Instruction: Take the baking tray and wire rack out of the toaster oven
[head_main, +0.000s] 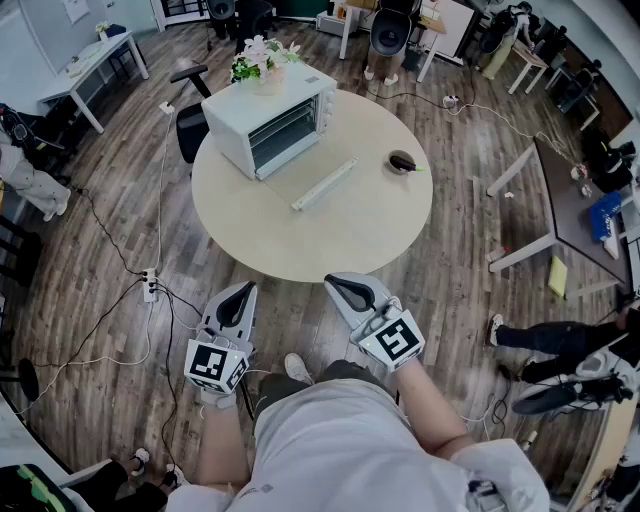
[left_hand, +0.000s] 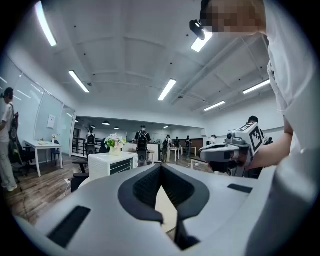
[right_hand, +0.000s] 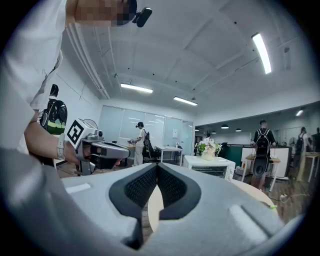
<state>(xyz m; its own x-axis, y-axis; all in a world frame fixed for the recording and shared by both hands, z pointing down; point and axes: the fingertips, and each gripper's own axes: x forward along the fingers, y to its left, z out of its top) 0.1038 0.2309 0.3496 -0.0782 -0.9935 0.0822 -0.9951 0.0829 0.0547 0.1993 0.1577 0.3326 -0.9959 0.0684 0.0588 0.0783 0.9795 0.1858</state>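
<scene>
A white toaster oven (head_main: 270, 118) stands on the far left part of the round beige table (head_main: 380, 230), its glass door closed. Baking tray and wire rack are not visible from here. Both grippers hang in front of the table's near edge, well short of the oven. My left gripper (head_main: 246, 287) is shut and empty, its tips meeting (left_hand: 161, 167). My right gripper (head_main: 332, 281) is likewise shut with nothing between its pads (right_hand: 157, 166). The oven (left_hand: 111, 164) shows left of the left jaws and, in the right gripper view, the oven (right_hand: 210, 166) lies right of the jaws.
A long white strip (head_main: 325, 183) lies mid-table and a small dark cup (head_main: 402, 161) sits at the right. Flowers (head_main: 262, 60) stand behind the oven, a black chair (head_main: 190, 125) beside it. A power strip (head_main: 150, 285) and cables cross the floor on the left; a dark table (head_main: 575, 215) is at the right.
</scene>
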